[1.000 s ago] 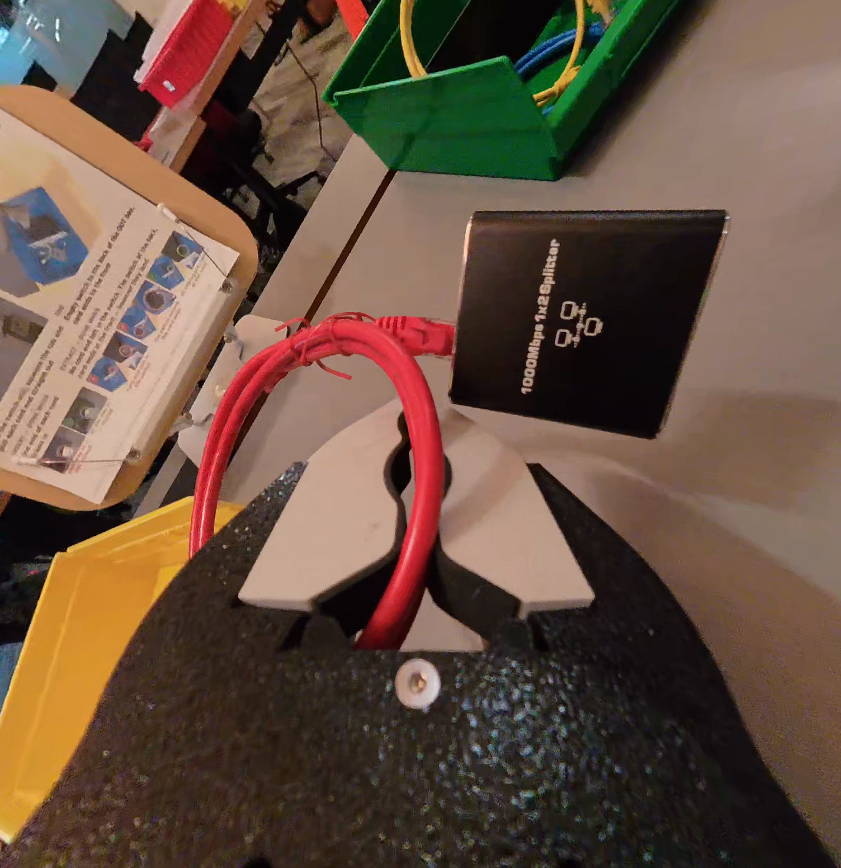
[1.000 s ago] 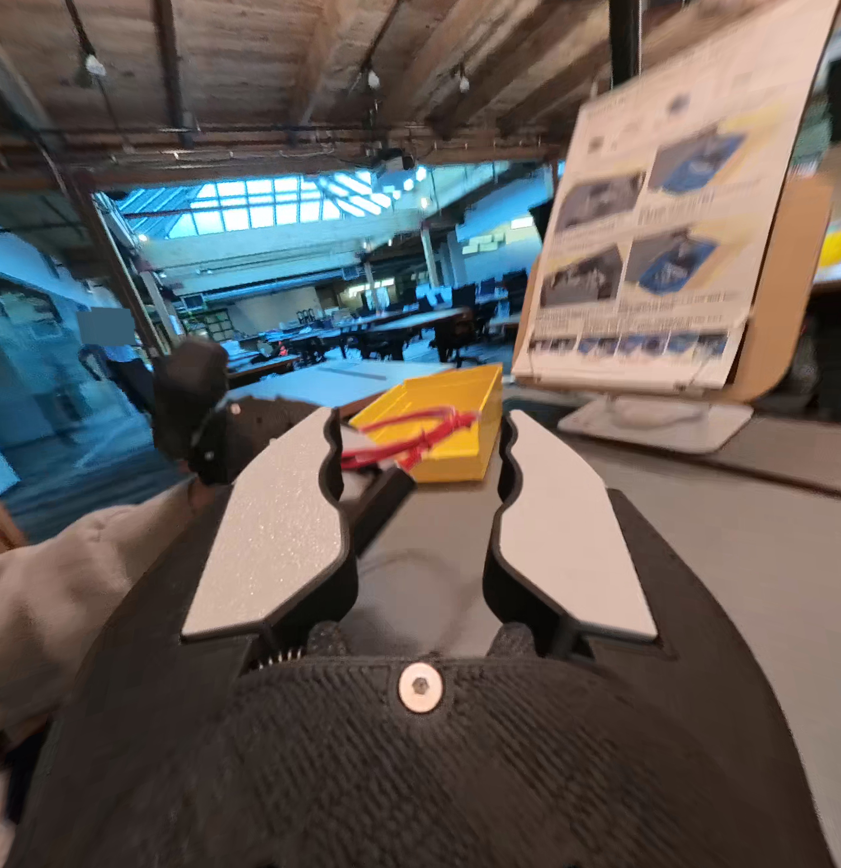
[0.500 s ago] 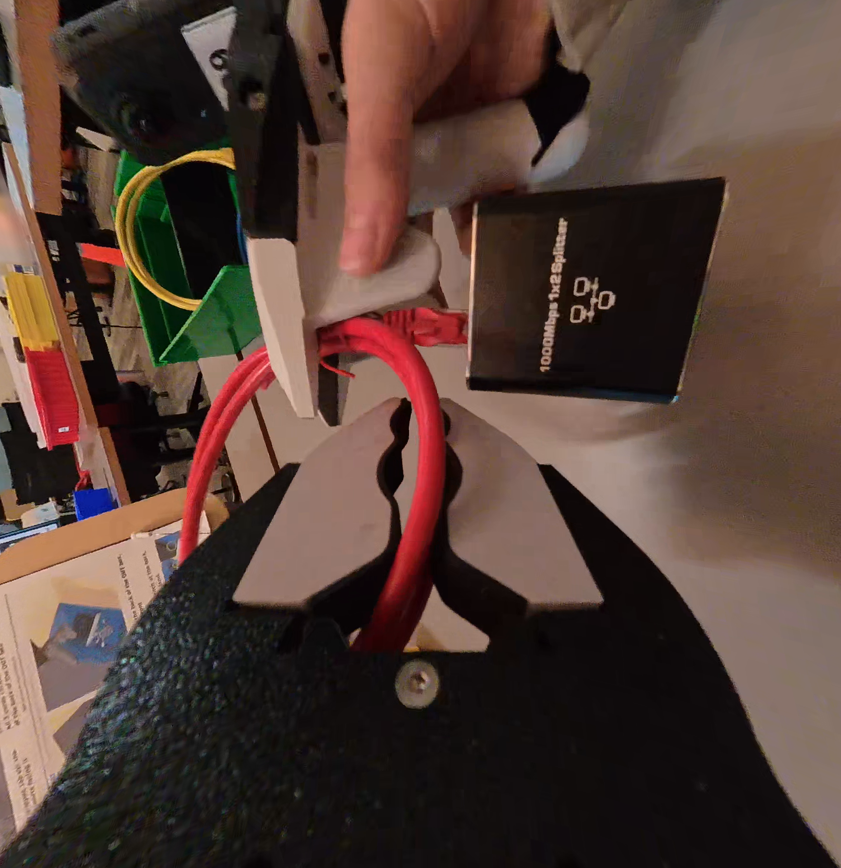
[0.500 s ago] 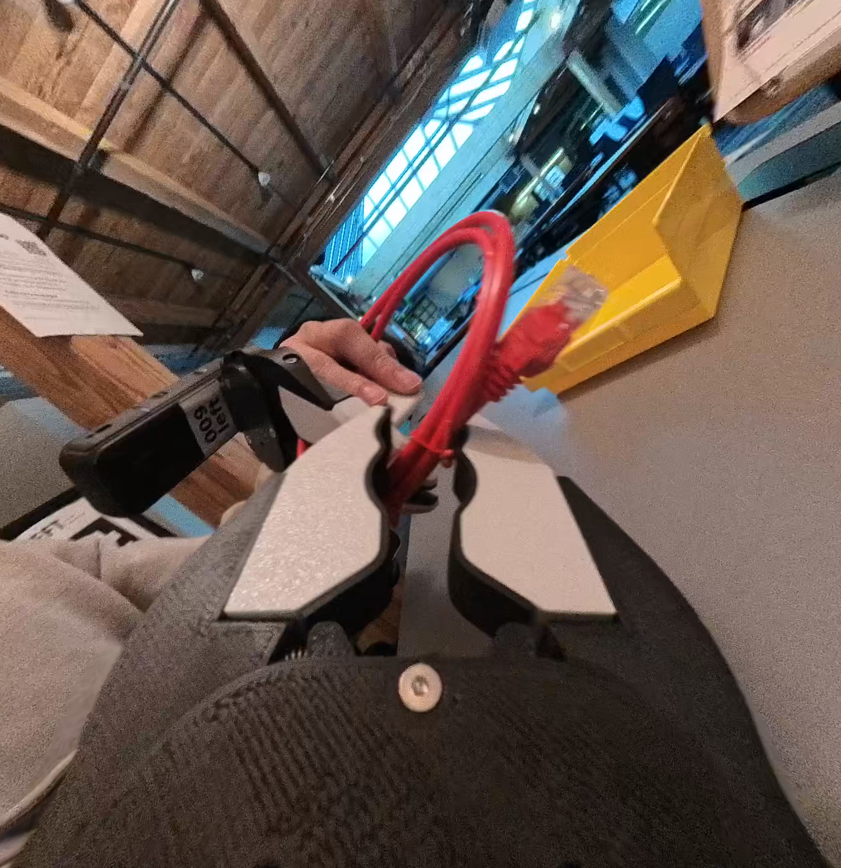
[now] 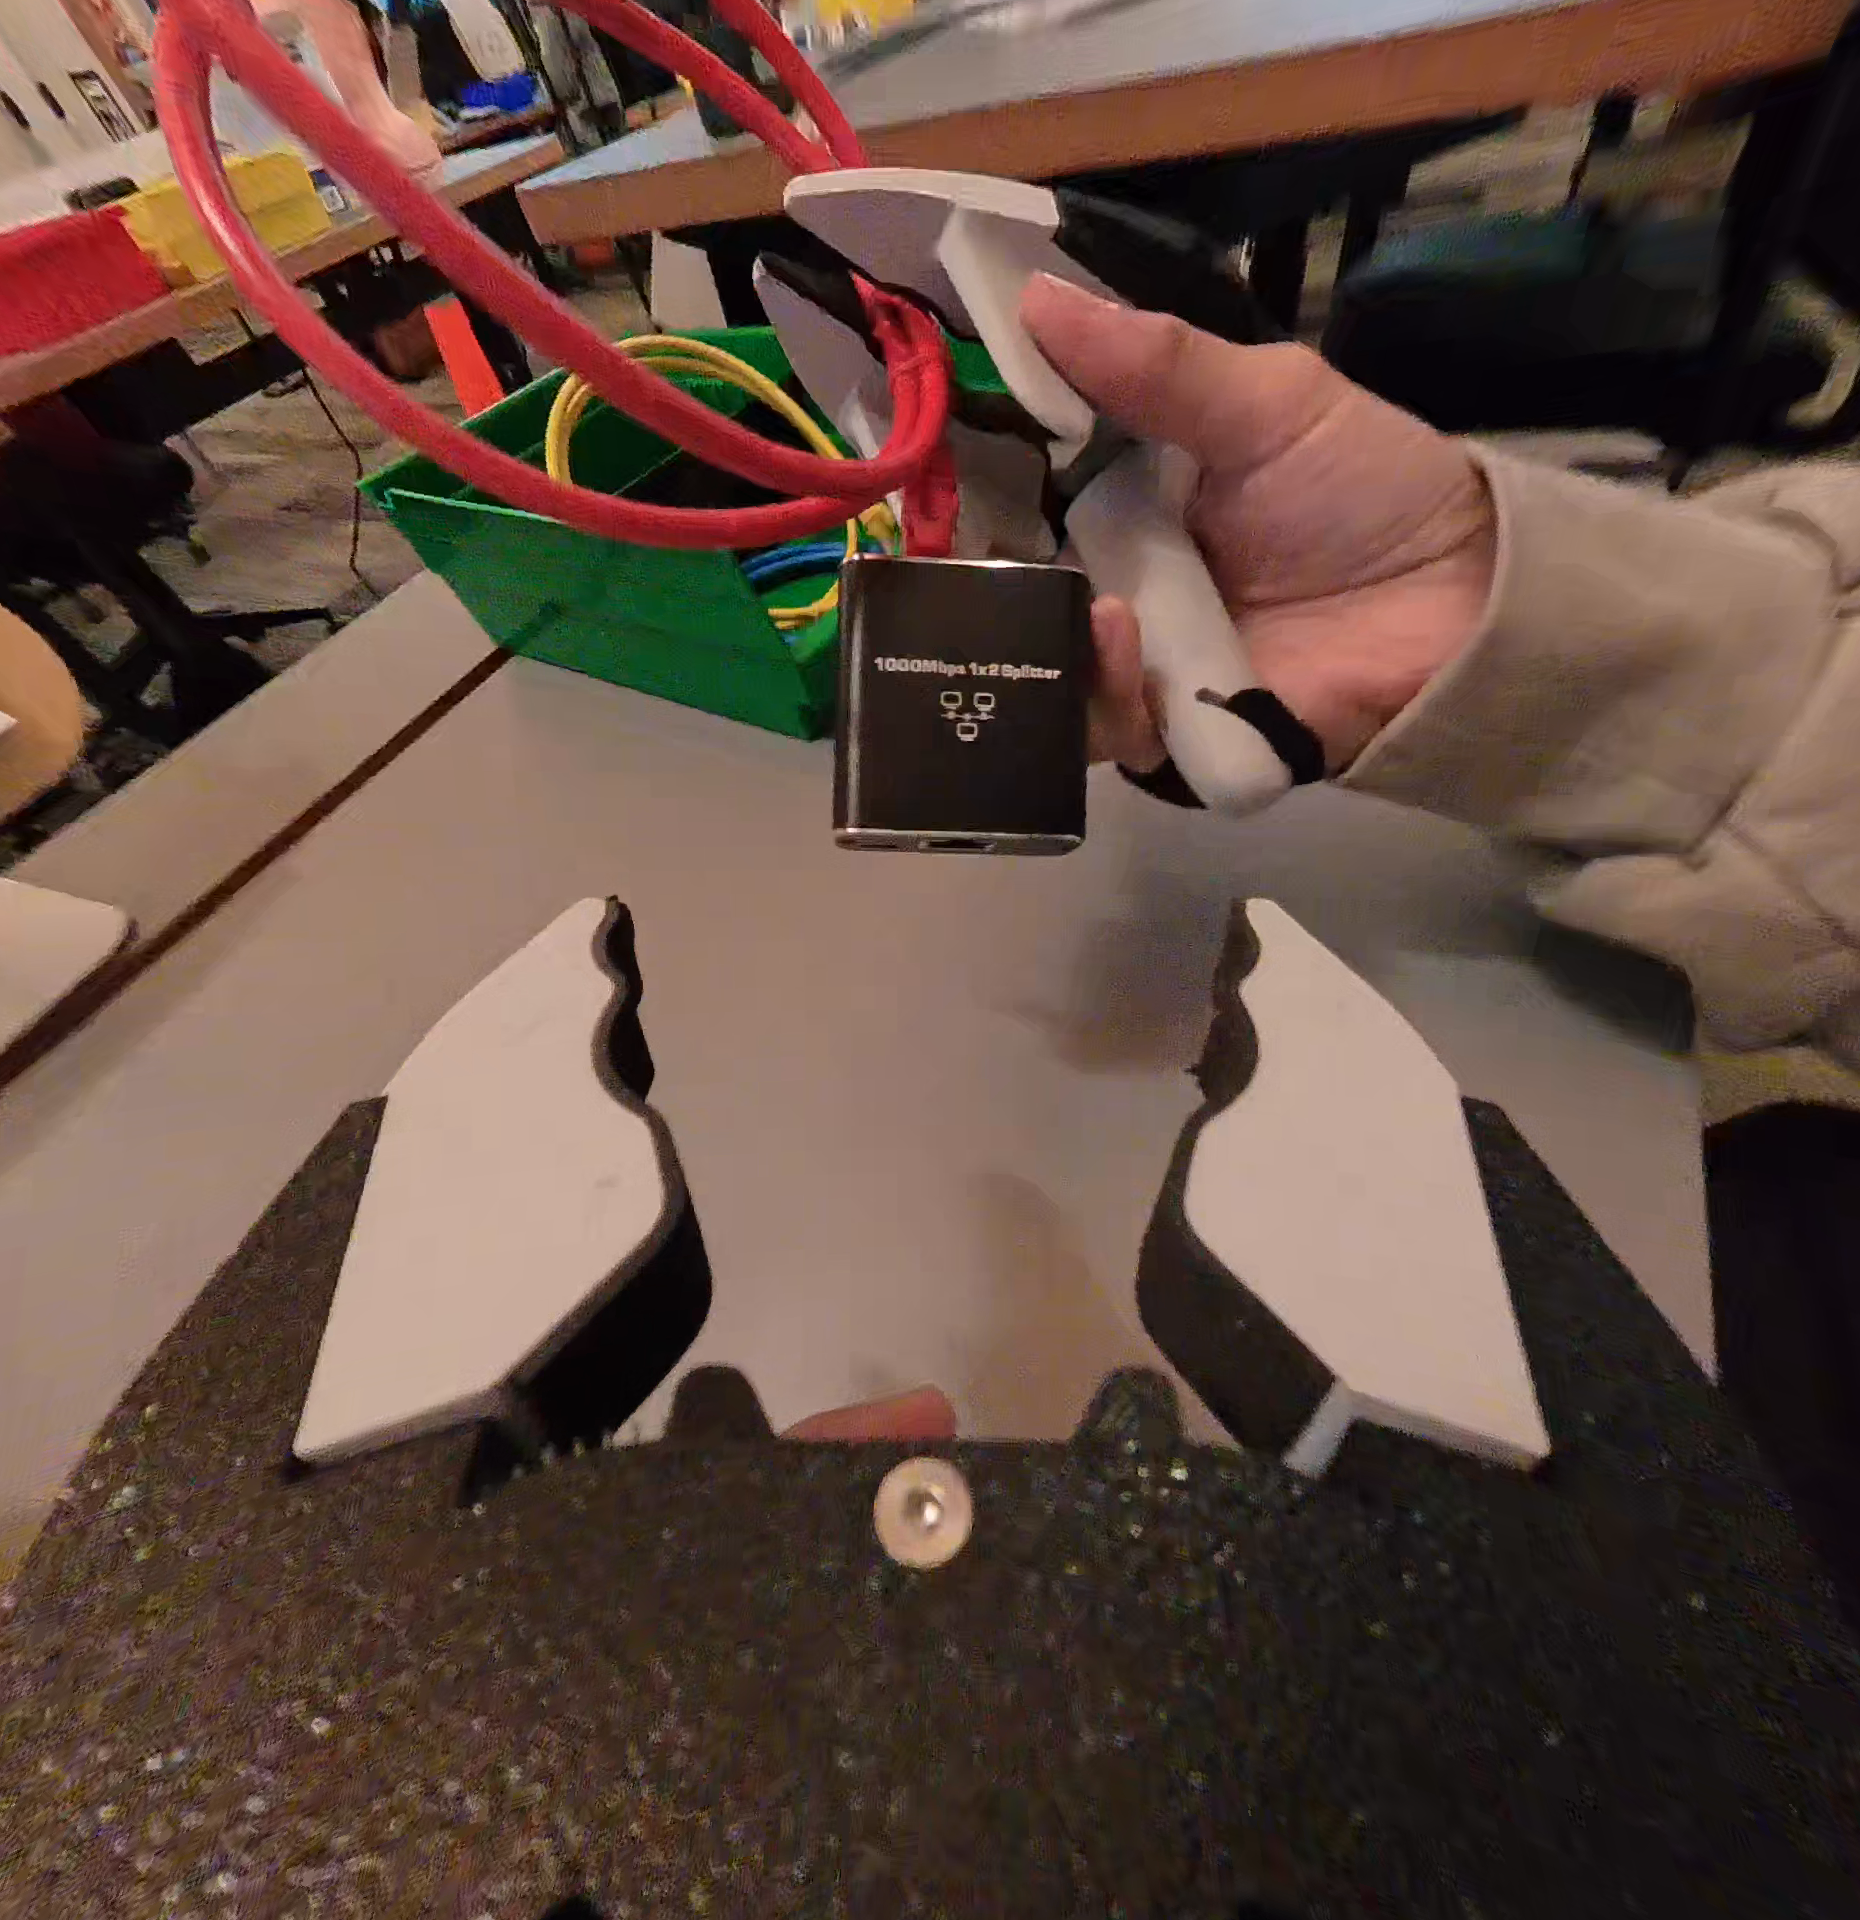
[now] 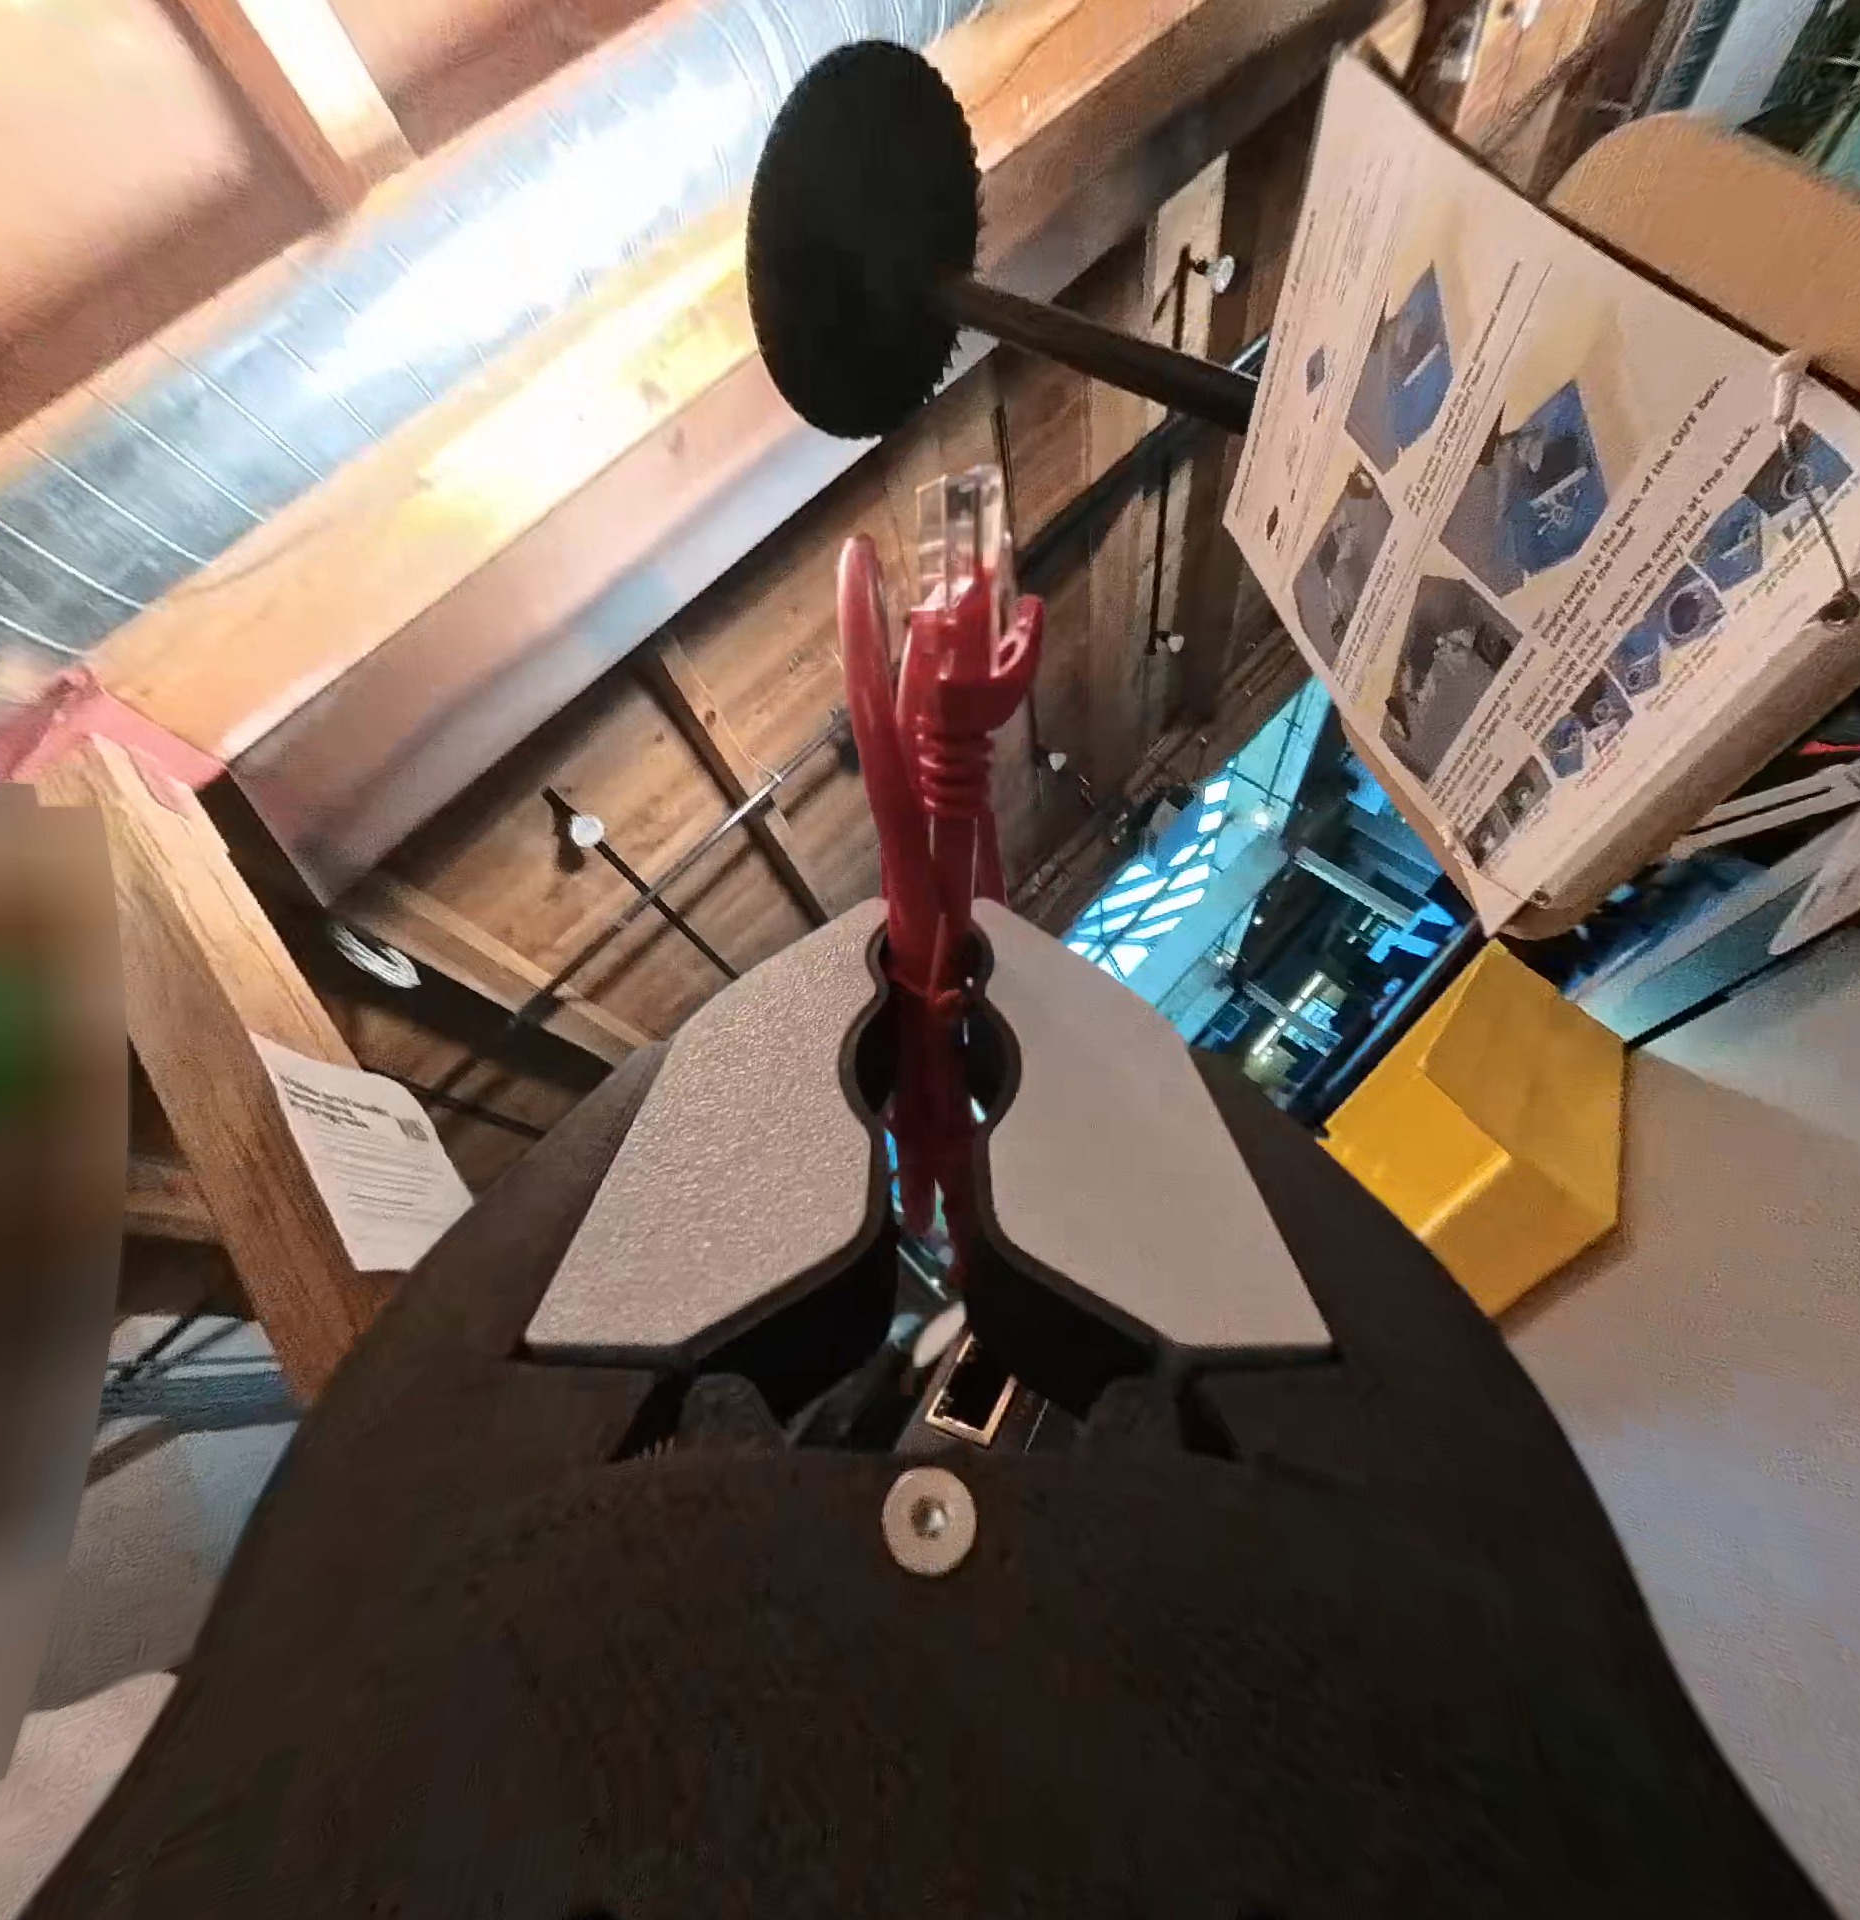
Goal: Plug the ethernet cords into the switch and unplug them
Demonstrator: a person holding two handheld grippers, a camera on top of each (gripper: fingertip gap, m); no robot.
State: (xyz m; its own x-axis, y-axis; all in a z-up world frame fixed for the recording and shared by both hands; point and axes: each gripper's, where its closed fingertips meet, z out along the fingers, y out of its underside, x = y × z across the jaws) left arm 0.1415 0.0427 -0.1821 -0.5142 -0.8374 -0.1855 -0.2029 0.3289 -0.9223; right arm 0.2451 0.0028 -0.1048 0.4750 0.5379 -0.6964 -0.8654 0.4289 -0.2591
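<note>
In the left wrist view my left gripper (image 5: pixel 928 935) is open and empty, low over the grey table (image 5: pixel 282 1091). Ahead of it the black switch (image 5: pixel 962 707) hangs in the air from a red ethernet cord (image 5: pixel 510 312) plugged into its top. My right gripper (image 5: pixel 895 301), held by a hand, is shut on that cord just above the switch. In the right wrist view the right gripper (image 6: pixel 931 935) clamps the bundled red cord (image 6: pixel 936 1039). The cord's free plug (image 6: pixel 967 540) sticks up past the fingers. An open port of the switch (image 6: pixel 967 1408) shows below the jaws.
A green bin (image 5: pixel 614 613) with yellow and blue cords stands behind the switch. A yellow bin (image 6: pixel 1466 1143) sits on the table to the right. An instruction sheet on a stand (image 6: pixel 1528 468) is at the upper right. The person's sleeve (image 5: pixel 1632 727) reaches in from the right. My right fingertips sit around 15 cm from my left ones.
My left gripper has let go of the red cord, opened wide and backed off. My right gripper has closed on the cord and lifted it, with the switch hanging below.
</note>
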